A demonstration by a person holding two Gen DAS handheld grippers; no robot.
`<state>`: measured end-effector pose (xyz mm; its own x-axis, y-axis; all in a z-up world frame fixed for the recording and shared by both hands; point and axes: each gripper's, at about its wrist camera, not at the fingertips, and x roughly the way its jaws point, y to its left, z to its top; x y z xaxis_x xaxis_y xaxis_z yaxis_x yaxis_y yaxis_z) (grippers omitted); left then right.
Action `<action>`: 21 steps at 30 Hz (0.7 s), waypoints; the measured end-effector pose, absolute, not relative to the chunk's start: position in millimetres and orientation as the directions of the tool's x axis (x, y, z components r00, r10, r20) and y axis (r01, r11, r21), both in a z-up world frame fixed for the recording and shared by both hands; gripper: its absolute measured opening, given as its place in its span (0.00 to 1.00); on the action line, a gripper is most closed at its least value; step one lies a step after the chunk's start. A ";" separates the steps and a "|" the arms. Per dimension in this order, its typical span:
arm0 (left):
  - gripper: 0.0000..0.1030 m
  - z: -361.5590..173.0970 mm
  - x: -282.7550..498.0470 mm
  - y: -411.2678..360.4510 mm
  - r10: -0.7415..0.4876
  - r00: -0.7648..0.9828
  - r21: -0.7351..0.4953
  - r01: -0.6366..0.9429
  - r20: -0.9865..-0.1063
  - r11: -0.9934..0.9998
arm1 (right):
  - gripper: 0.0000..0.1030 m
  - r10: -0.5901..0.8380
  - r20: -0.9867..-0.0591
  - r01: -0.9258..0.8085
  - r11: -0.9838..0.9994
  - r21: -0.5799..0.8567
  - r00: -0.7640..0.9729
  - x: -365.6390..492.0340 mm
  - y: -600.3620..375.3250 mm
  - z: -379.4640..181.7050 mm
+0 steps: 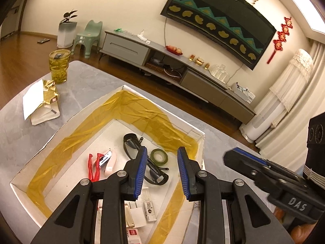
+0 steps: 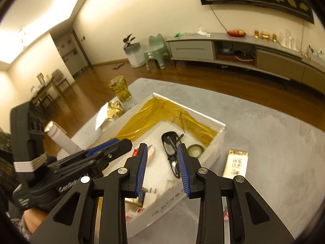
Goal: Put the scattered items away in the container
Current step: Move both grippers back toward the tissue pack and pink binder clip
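Both grippers, left [image 1: 162, 170] and right [image 2: 162, 168], gape empty above the box [image 1: 67, 122] holding glasses [image 1: 132, 144], tape [image 1: 159, 157], a stapler [image 1: 108, 159] and packets [image 1: 149, 208].

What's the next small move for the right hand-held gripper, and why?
Probably swing the right hand-held gripper rightward and down toward the gold-and-white packet. It lies on the grey table just outside the white box, while glasses and tape roll already sit inside. Both hand-held grippers, including the left, are open and hold nothing.
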<state>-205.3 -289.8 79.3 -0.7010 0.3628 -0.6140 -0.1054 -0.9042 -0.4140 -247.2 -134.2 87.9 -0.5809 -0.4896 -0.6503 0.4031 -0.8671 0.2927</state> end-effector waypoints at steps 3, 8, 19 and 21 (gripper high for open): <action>0.30 82.0 -201.1 -280.1 0.372 -0.704 -0.396 -0.139 -0.605 -0.907 | 0.32 -0.491 -0.637 0.383 -0.869 0.312 -0.595 -234.5 -113.7 88.0; 0.30 87.2 -190.5 -254.2 0.391 -0.707 -0.340 -0.222 -0.589 -0.914 | 0.32 -0.474 -0.641 0.345 -0.880 0.325 -0.604 -214.8 -87.5 75.0; 0.30 84.6 -158.6 -179.9 0.461 -0.671 -0.191 -0.439 -0.581 -0.878 | 0.32 -0.465 -0.655 0.254 -0.883 0.395 -0.596 -204.1 -35.7 32.8; 0.30 80.3 -153.6 -166.0 0.467 -0.660 -0.161 -0.470 -0.589 -0.868 | 0.32 -0.460 -0.657 0.238 -0.884 0.403 -0.597 -204.2 -26.5 24.8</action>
<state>-153.6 -166.1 80.3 -0.6598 0.4669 -0.5888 -0.4705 -0.8676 -0.1607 -204.2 -26.5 24.8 -0.5974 -0.4603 -0.6567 0.2381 -0.8837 0.4029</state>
